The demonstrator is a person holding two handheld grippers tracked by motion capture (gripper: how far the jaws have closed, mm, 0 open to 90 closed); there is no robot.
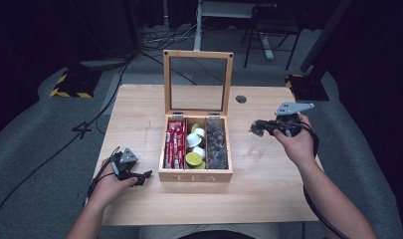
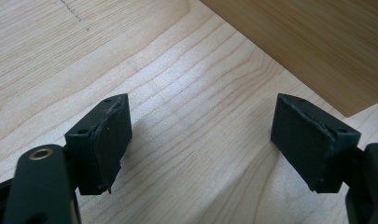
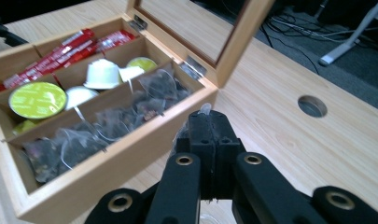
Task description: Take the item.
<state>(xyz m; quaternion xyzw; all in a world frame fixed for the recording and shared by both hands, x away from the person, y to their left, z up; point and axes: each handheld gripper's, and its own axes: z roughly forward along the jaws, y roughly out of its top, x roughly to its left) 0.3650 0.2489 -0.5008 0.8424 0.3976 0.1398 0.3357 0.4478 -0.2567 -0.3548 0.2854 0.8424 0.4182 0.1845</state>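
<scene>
Two hand-held tongs, matte black: left tongs (image 1: 139, 178), right tongs (image 1: 256, 129). Each carries a grey three-cornered plate on top and trails a black cable. Arms have brass-coloured pivot bushings; the rectangular black pads (image 2: 107, 142) are screw-fastened, with worn, ragged rubber edges. Forearms bare, no sleeves visible.

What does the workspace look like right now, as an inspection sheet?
Surface: wooden table, cable hole.
Job's things: open tea box, glass lid upright; red sachets, capsules, tea bags, one compartment each.
Clutter: faint clear thing right of box, unidentifiable.
Grippers: left gripper open, empty, beside box; right gripper shut, pale sliver at its pads.
Cables: one trails from each gripper; floor cables behind table.
Surroundings: grey carpet, striped stand base, dark room.
</scene>
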